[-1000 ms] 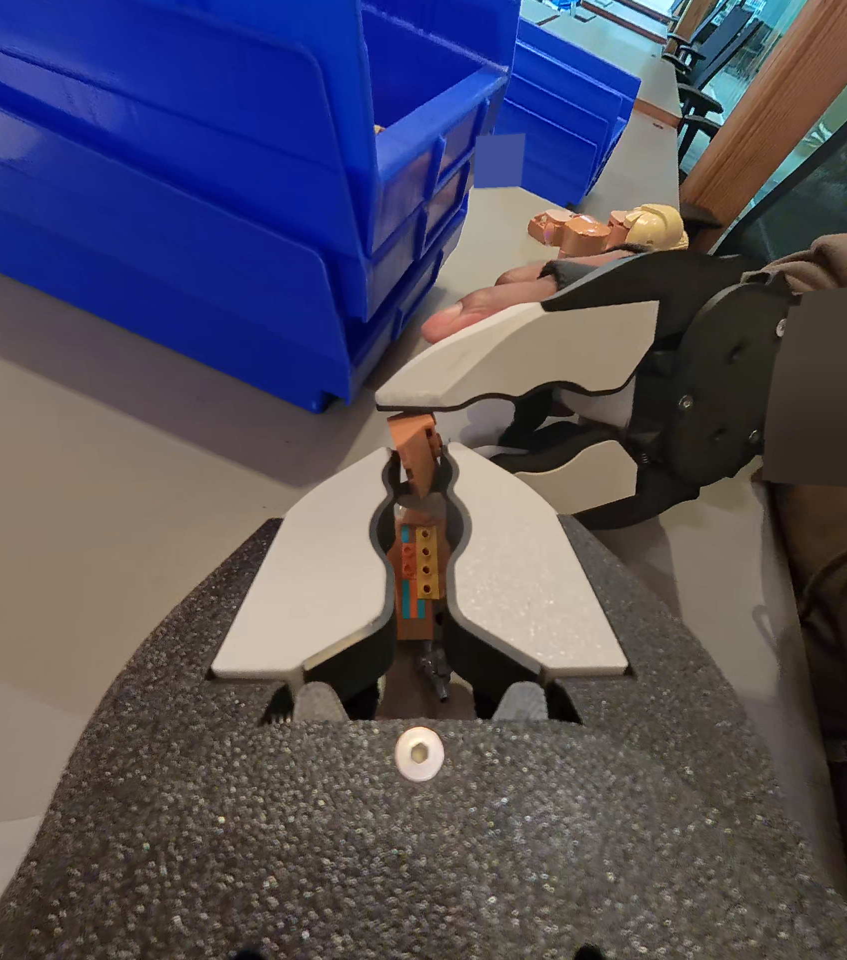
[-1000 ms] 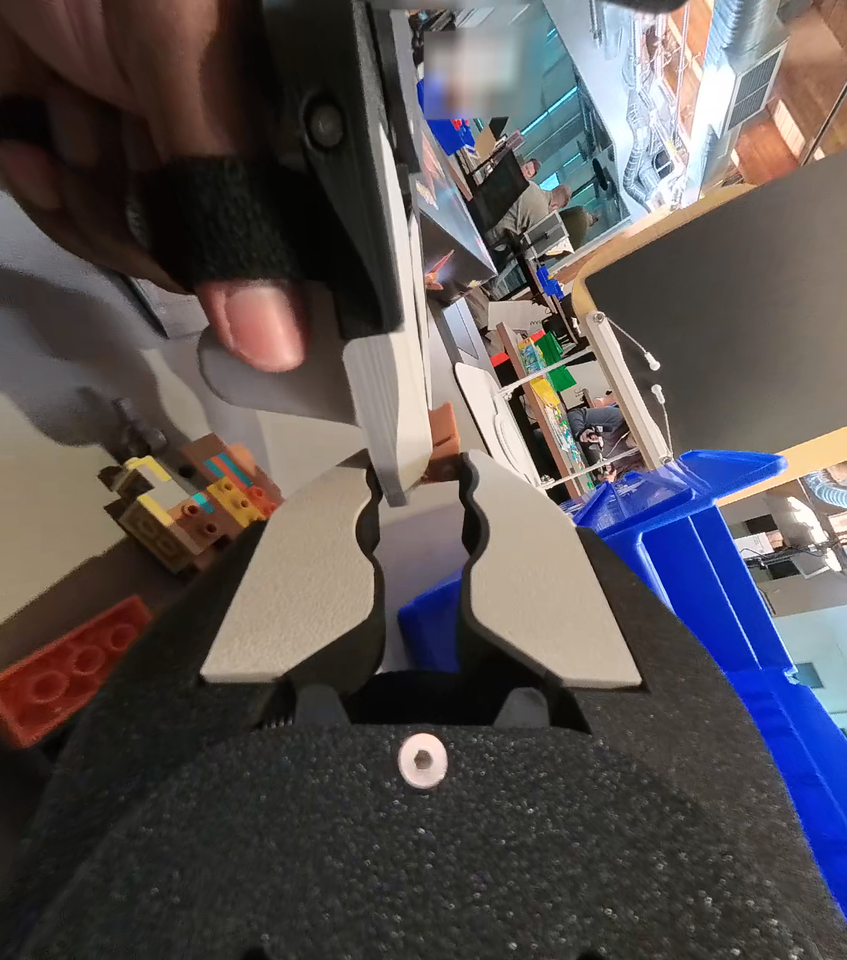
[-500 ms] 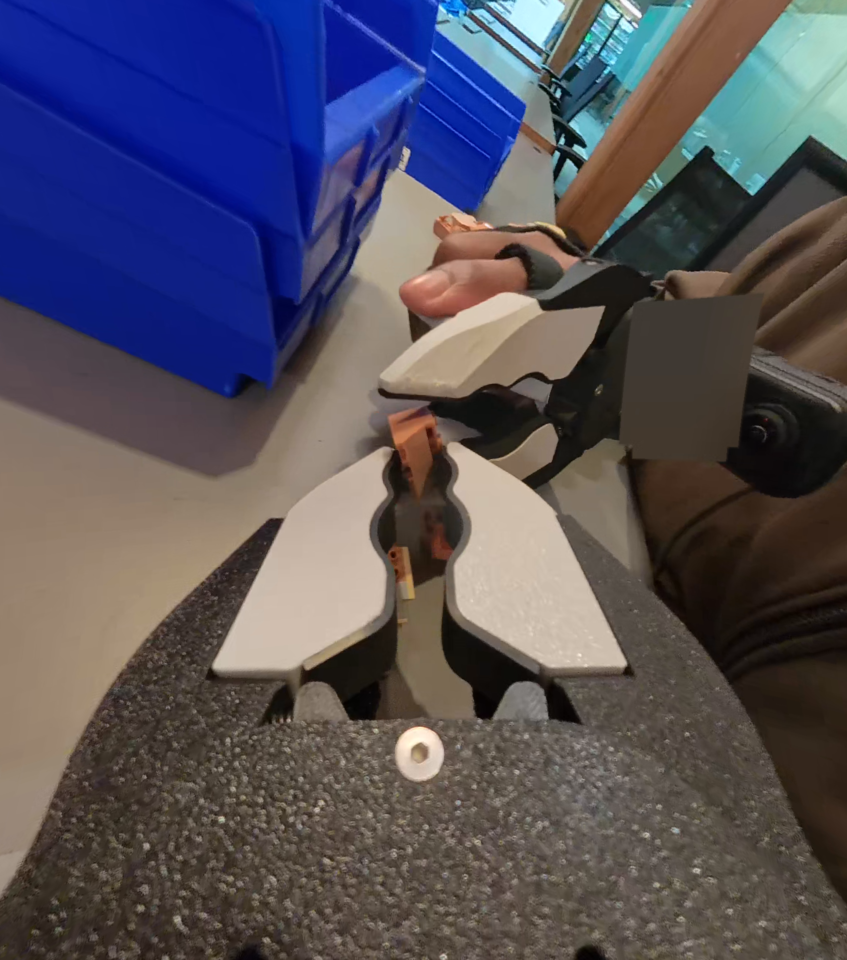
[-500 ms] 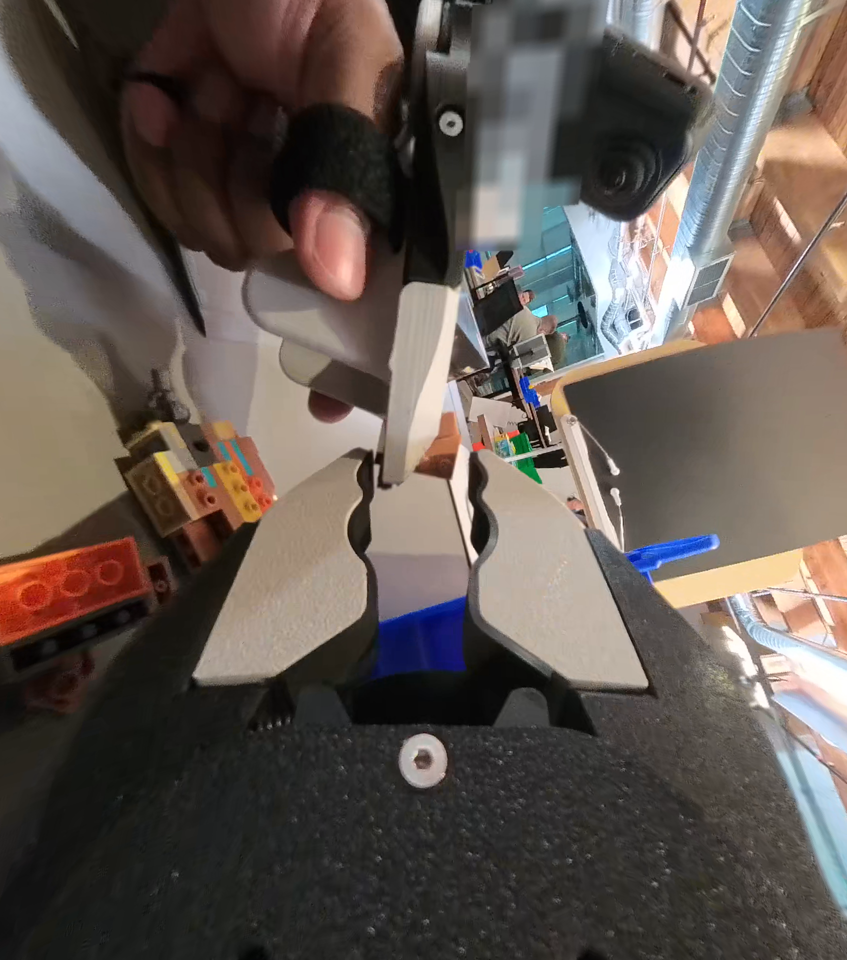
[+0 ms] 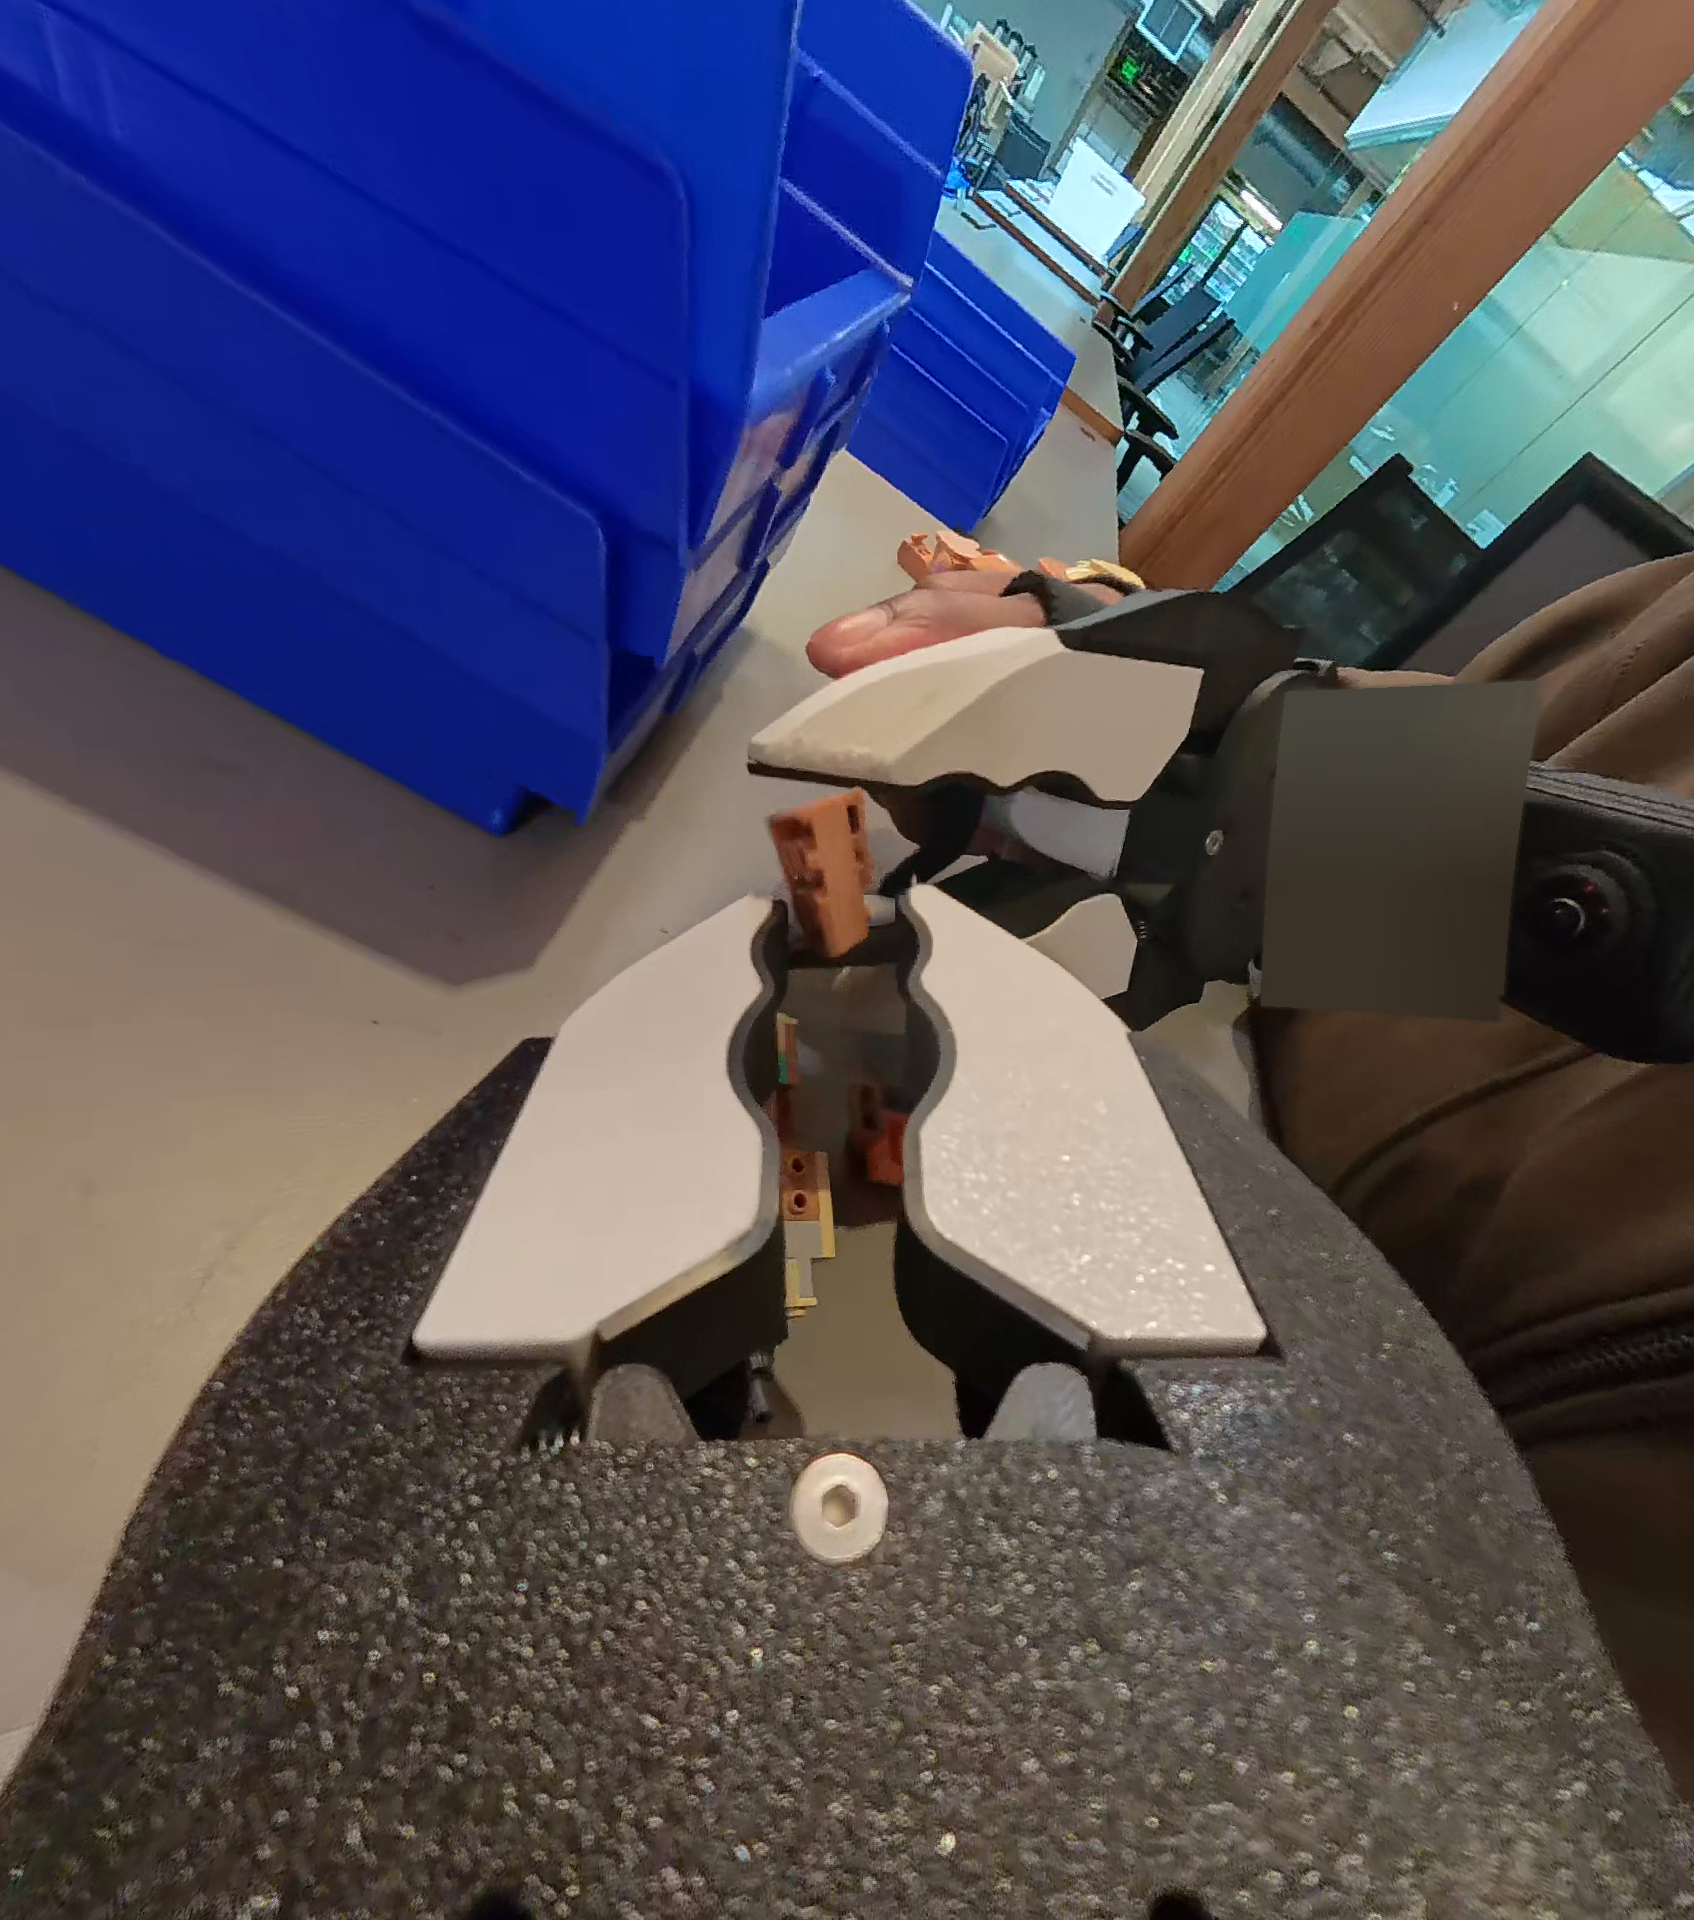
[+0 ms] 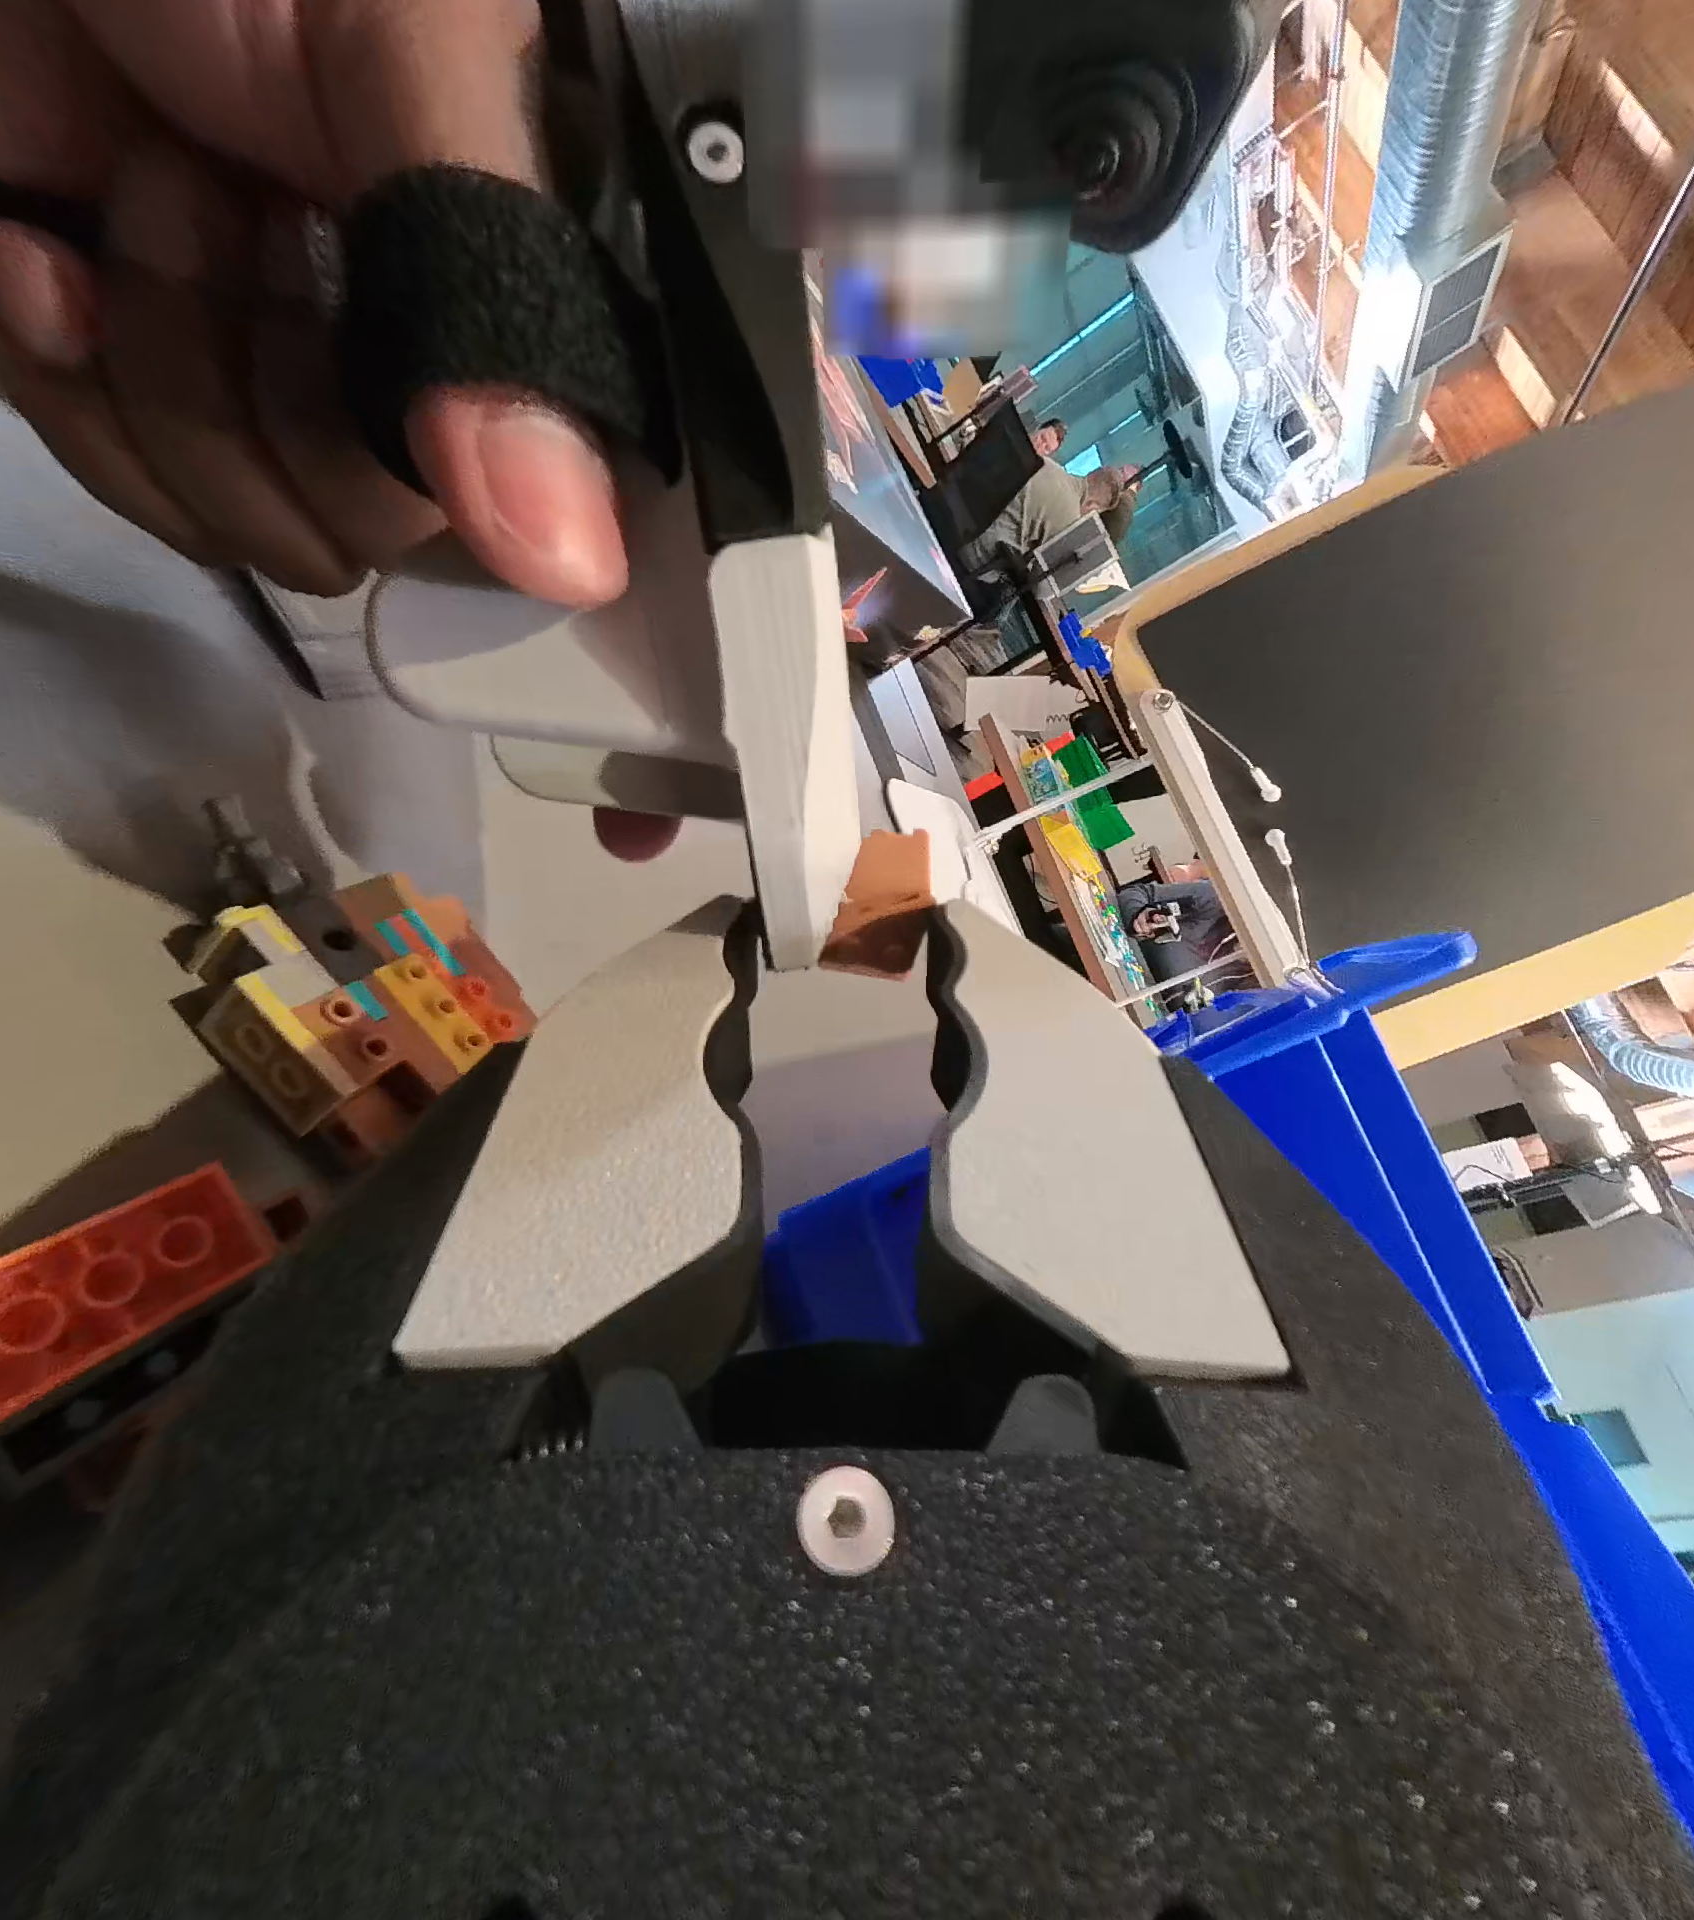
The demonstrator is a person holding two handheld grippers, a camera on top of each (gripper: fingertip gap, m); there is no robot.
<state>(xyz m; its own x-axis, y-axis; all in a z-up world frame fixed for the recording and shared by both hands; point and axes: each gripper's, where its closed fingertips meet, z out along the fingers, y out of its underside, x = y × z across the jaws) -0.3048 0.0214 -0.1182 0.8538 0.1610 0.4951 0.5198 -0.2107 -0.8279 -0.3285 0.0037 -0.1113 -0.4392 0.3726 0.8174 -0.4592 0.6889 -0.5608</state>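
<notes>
Brown brick (image 5: 827, 873): small, studded, pinched at the very tips of the left gripper (image 5: 838, 920), tilted, raised clear of the grey table (image 5: 95, 1091). Sticks up past the narrow-set fingers, studs facing left in the left wrist view.

Right gripper (image 6: 838, 930): parted to a middling gap, holding nothing. Straddles the brown brick (image 6: 884, 914) together with one pale finger of the left gripper (image 6: 791, 790). Seen from the left wrist camera, reaches in sideways, one finger above the brick with a sliver of air between, the other lower and behind. Possibly brushes the brick on one side in the right wrist view; too close and too blurred to be sure.

Below the left gripper, on the table: a built brick model (image 6: 355, 997) in tan, brown, yellow and teal, and just beside it a flat orange-red brick (image 6: 74, 1320). Glimpsed also through the gap of the left fingers.

Farther back: stacked blue bins (image 5: 303, 416) along the table. Near the right gripper, a brown sleeve (image 5: 1549, 1143).
</notes>
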